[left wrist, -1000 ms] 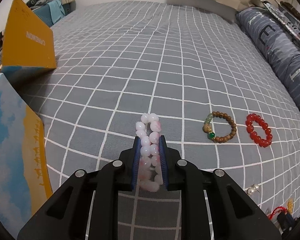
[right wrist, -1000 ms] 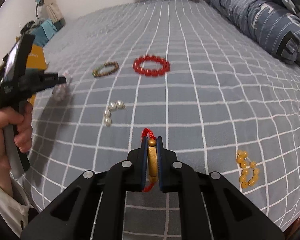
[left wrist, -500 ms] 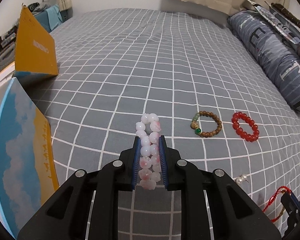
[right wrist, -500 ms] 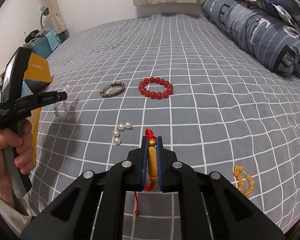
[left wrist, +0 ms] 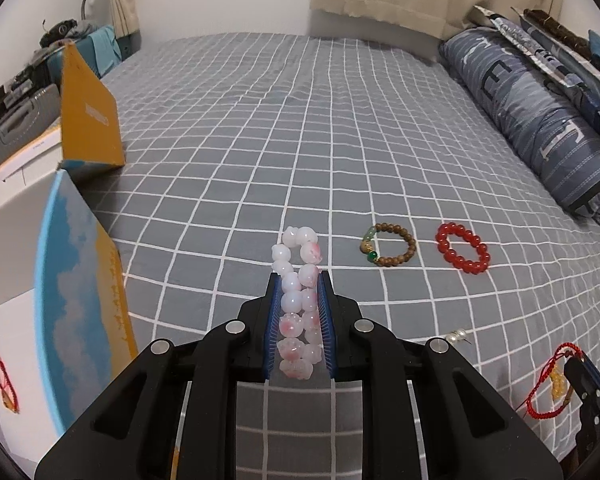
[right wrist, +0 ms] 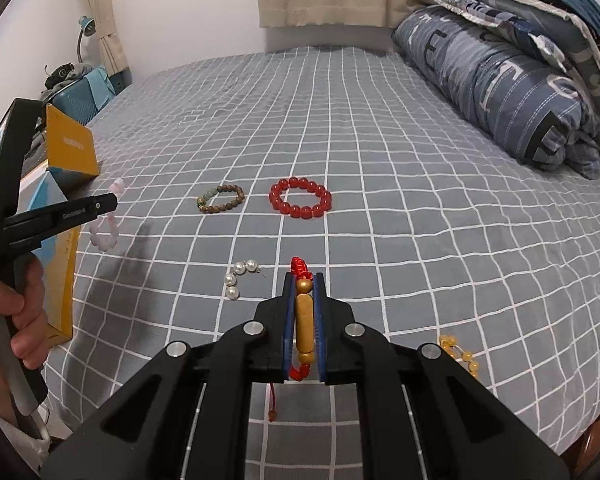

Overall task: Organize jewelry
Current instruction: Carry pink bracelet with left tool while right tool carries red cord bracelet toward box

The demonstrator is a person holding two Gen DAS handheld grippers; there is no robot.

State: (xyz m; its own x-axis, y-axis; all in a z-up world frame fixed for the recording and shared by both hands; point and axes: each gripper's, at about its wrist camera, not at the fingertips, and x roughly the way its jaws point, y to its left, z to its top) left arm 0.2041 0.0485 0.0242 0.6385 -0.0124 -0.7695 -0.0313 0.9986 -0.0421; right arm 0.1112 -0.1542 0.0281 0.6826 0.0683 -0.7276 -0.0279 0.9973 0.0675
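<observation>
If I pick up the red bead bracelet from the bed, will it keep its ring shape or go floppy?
The red bracelet probably sags: the pink bracelet, also strung beads, is squeezed long in the left gripper. Its glossy round beads may slip between the pads.

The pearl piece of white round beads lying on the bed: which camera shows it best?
The right wrist view. There the white pearl piece lies whole on the grey checked bedspread, just left of the right gripper. In the left wrist view only a bead or two peeks out beside the left gripper.
</observation>
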